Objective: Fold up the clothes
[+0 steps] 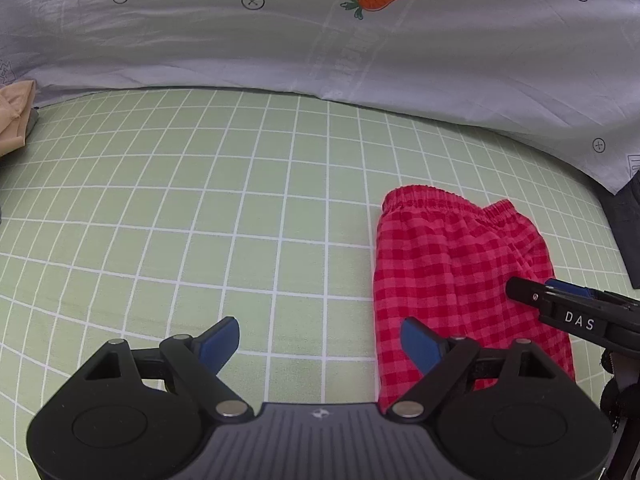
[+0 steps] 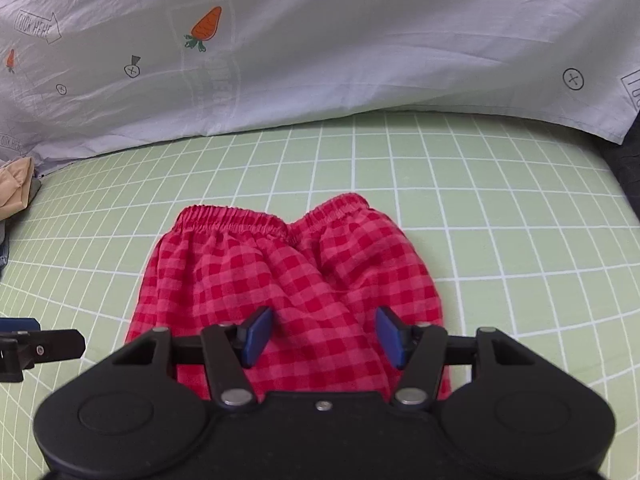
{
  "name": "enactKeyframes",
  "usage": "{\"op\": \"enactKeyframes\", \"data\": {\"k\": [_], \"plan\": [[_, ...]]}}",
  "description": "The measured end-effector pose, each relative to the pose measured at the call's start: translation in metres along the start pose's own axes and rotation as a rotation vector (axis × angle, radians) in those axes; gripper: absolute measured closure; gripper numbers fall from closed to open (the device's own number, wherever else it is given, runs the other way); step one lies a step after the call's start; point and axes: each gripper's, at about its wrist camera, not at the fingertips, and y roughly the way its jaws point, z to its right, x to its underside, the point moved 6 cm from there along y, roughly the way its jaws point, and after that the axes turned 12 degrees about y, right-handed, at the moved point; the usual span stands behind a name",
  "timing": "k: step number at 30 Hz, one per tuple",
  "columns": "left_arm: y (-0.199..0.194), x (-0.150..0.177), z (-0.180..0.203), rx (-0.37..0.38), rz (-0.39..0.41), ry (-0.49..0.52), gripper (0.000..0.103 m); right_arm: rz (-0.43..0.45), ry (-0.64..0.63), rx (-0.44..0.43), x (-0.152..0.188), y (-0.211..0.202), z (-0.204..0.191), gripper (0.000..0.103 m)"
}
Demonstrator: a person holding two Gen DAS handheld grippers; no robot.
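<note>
Red checked shorts (image 2: 288,264) lie folded on the green grid sheet (image 2: 500,208), with the elastic waistband at the far end. My right gripper (image 2: 324,324) hangs over their near part, blue pads apart on either side of a fabric ridge and not pressing it. In the left wrist view the shorts (image 1: 452,264) lie to the right. My left gripper (image 1: 320,332) is open over the bare sheet just left of their edge, with nothing between its fingers. The right gripper (image 1: 560,300) reaches in from the right over the shorts. The left gripper's finger (image 2: 40,344) shows at the left edge.
A white quilt with carrot prints (image 1: 280,48) is bunched along the far side of the sheet (image 1: 200,200). A beige garment (image 1: 14,116) lies at the far left. Dark cloth (image 1: 628,220) sits at the right edge.
</note>
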Motion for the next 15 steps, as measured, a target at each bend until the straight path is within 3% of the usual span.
{"op": "enactKeyframes", "data": {"k": [1, 2, 3, 4, 9, 12, 13, 14, 15], "plan": [[0.005, -0.001, -0.002, 0.000, -0.003, -0.004, 0.015, -0.007, -0.010, -0.002, 0.000, 0.003, -0.002, 0.063], [0.009, -0.002, -0.004, 0.000, -0.003, -0.006, 0.015, -0.010, -0.028, -0.004, -0.001, 0.003, -0.004, 0.086], [0.012, -0.003, -0.006, -0.001, 0.000, -0.008, 0.015, -0.003, -0.043, -0.004, -0.002, 0.000, -0.006, 0.096], [0.014, -0.004, -0.008, -0.001, 0.006, -0.010, 0.015, 0.004, -0.058, -0.004, -0.002, -0.004, -0.009, 0.100], [0.018, -0.009, -0.011, -0.011, 0.040, -0.017, 0.015, 0.154, -0.123, -0.018, -0.022, -0.044, -0.020, 0.102], [0.017, -0.012, -0.008, -0.014, 0.056, -0.008, 0.015, 0.268, -0.106, 0.037, -0.041, -0.063, -0.012, 0.101], [0.017, -0.013, -0.007, -0.014, 0.058, -0.001, 0.015, 0.285, -0.085, 0.078, -0.048, -0.061, -0.004, 0.099], [0.018, -0.012, -0.005, -0.011, 0.055, 0.005, 0.015, 0.271, -0.070, 0.116, -0.051, -0.056, 0.005, 0.090], [0.019, -0.011, -0.002, -0.007, 0.051, 0.011, 0.015, 0.222, -0.050, 0.160, -0.051, -0.046, 0.017, 0.084]]}}
